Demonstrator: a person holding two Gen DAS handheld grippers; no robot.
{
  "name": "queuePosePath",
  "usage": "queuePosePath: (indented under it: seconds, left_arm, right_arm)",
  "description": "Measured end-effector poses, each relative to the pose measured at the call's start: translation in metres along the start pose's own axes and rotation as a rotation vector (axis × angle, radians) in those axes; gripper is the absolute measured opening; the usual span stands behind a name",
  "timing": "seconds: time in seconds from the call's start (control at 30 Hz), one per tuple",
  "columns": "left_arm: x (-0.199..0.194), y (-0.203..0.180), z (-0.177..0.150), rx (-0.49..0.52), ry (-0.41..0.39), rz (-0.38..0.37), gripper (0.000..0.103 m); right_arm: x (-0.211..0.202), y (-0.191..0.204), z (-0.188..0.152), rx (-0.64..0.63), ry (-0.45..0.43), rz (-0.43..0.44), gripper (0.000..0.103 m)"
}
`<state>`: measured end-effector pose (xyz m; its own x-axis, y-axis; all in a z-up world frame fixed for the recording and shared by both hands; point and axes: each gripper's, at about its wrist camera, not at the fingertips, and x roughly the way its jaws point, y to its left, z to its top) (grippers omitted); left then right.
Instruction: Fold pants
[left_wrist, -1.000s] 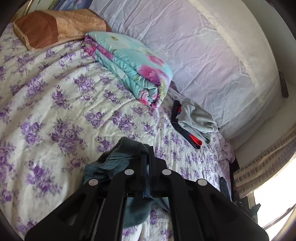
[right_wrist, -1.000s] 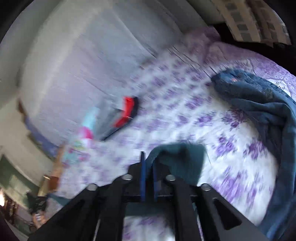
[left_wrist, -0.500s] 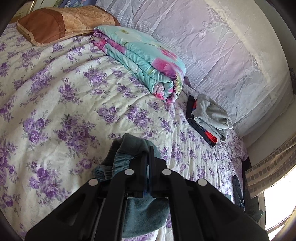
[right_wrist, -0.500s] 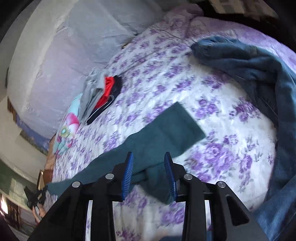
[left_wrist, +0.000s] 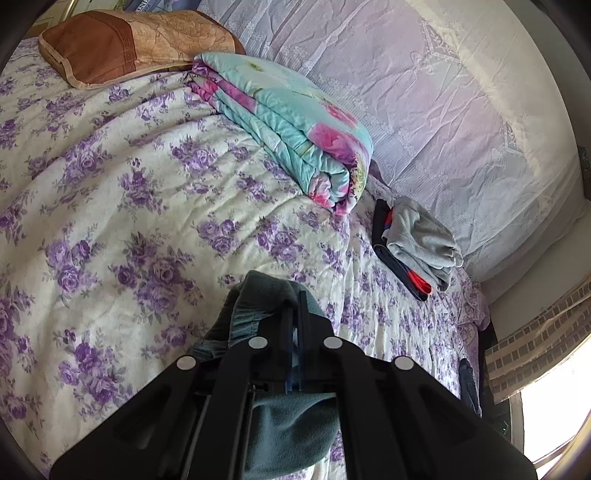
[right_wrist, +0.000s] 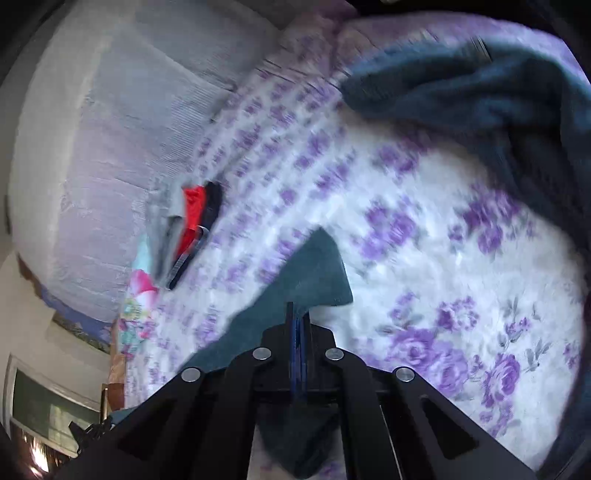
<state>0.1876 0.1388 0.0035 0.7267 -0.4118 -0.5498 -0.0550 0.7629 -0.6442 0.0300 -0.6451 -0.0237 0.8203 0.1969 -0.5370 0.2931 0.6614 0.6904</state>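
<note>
On the flowered bedspread (left_wrist: 155, 206), the left gripper (left_wrist: 293, 314) is pinching the pants (left_wrist: 258, 295) by the bunched waistband, while the right gripper (right_wrist: 297, 325), jaws just closing, is clamping the leg end (right_wrist: 314, 273), likely readying a fold.

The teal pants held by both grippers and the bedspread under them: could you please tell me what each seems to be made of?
Teal pants: probably fleece or a brushed knit; the surface looks matte and fuzzy, with a gathered elastic waistband. Bedspread: likely quilted cotton or a cotton blend; matte, cream with printed purple roses, puckered along stitch lines. Exact fibres cannot be told.
</note>
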Motion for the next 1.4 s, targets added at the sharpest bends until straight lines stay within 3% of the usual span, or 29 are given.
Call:
queuePosePath:
  seconds: [0.17,0.37,0.43,0.53,0.7,0.8,0.97,1.1,1.2,1.27,1.33,1.4]
  left_arm:
    - [-0.011,-0.009,0.007,0.006,-0.032,-0.026,0.001]
    - [-0.025,-0.025,0.027,0.036,-0.091,-0.038,0.001]
    - [-0.017,-0.026,0.042,0.01,-0.086,-0.044,0.001]
    - [0.021,-0.024,0.07,-0.036,-0.054,-0.026,0.001]
    - [0.127,-0.007,0.101,-0.125,0.029,0.121,0.001]
    - [0.173,0.002,0.102,-0.156,0.078,0.174,0.001]
    - [0.189,0.007,0.093,-0.086,0.067,0.202,0.005]
    - [0.191,0.025,0.094,-0.179,0.1,0.111,0.007]
    - [0.174,0.025,0.097,-0.19,0.081,0.057,0.023]
    - [0.151,0.019,0.094,-0.154,0.032,0.07,0.065]
    - [0.126,0.017,0.087,-0.122,-0.023,0.115,0.076]
    - [0.106,0.019,0.081,-0.084,-0.029,0.111,0.076]
  right_arm:
    - [-0.044,0.037,0.003,-0.075,-0.083,0.085,0.002]
    - [-0.064,0.054,0.022,-0.092,-0.13,0.111,0.002]
    - [-0.049,0.053,0.039,-0.077,-0.118,0.08,0.002]
    - [0.009,0.051,0.071,-0.047,-0.058,-0.013,0.002]
    - [0.151,0.042,0.107,0.033,0.097,-0.139,0.002]
    - [0.198,0.042,0.111,0.035,0.114,-0.164,0.005]
    - [0.198,0.033,0.113,0.012,0.088,-0.159,0.008]
    - [0.163,0.016,0.132,0.087,-0.015,-0.144,0.03]
    - [0.141,0.02,0.129,0.037,-0.02,-0.161,0.03]
    - [0.134,0.027,0.117,-0.023,0.012,-0.175,0.03]
    - [0.118,0.029,0.1,-0.046,0.031,-0.174,0.031]
    - [0.096,0.028,0.078,-0.04,0.065,-0.137,0.039]
